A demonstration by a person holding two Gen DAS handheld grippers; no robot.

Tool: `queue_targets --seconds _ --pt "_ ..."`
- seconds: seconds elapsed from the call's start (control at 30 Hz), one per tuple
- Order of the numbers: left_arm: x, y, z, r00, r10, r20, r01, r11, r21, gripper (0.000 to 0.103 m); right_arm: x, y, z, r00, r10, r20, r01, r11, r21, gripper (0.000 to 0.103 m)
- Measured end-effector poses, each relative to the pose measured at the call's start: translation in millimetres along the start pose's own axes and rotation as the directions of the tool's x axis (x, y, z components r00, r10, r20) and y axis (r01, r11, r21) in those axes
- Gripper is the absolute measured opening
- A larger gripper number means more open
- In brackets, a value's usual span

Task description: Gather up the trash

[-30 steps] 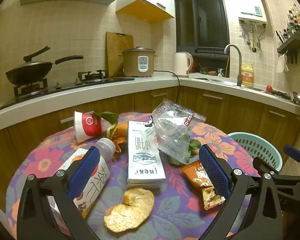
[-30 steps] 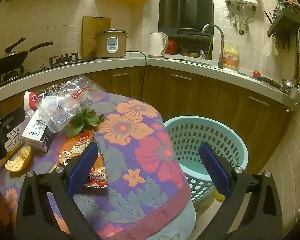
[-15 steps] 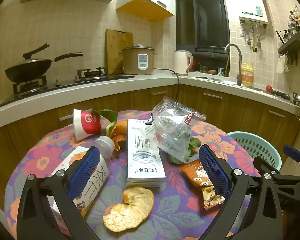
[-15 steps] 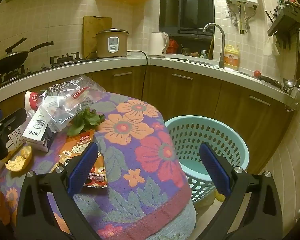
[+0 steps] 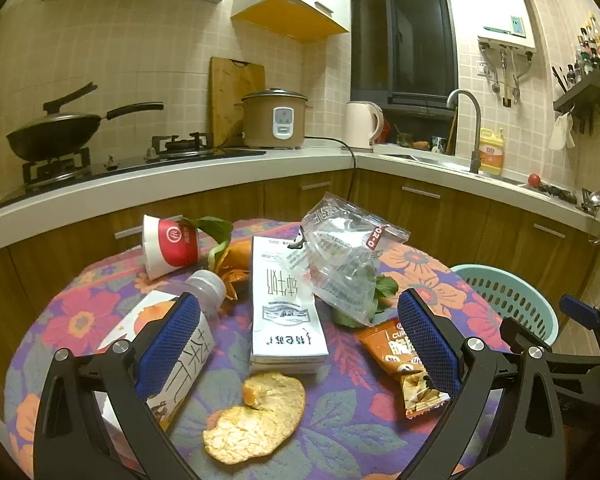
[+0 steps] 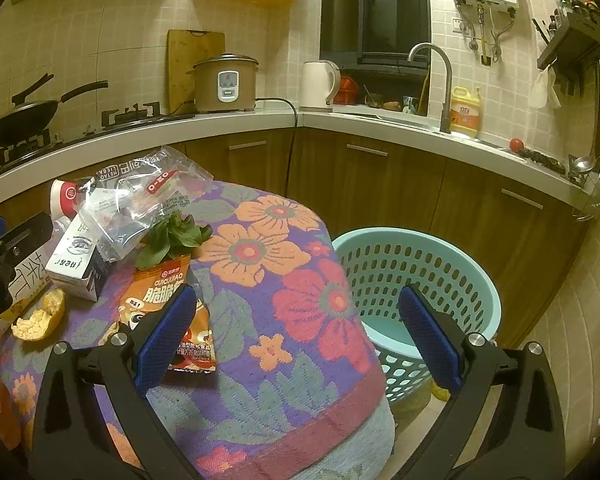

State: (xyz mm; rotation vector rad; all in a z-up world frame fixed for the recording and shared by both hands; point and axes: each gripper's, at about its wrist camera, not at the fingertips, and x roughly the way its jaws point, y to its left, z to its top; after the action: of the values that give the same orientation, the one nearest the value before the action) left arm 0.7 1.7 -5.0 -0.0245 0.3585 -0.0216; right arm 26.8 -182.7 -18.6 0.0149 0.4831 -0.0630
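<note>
On the floral cloth (image 5: 340,432), a white milk carton (image 5: 284,312) lies flat.

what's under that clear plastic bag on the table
Green leaves poke out from under the clear plastic bag, and its near edge overlaps the top corner of the white milk carton. Whatever else lies beneath is blurred by the crinkled plastic.
</note>
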Motion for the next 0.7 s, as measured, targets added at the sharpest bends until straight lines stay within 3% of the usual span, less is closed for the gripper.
queue_targets --seconds 0.7 --pt "-3 17 1 1.0 -0.023 0.005 0.023 0.997 -0.08 0.096 5 1 -2 1.0 0.029 -0.008 -0.029 1.0 0.007 0.096"
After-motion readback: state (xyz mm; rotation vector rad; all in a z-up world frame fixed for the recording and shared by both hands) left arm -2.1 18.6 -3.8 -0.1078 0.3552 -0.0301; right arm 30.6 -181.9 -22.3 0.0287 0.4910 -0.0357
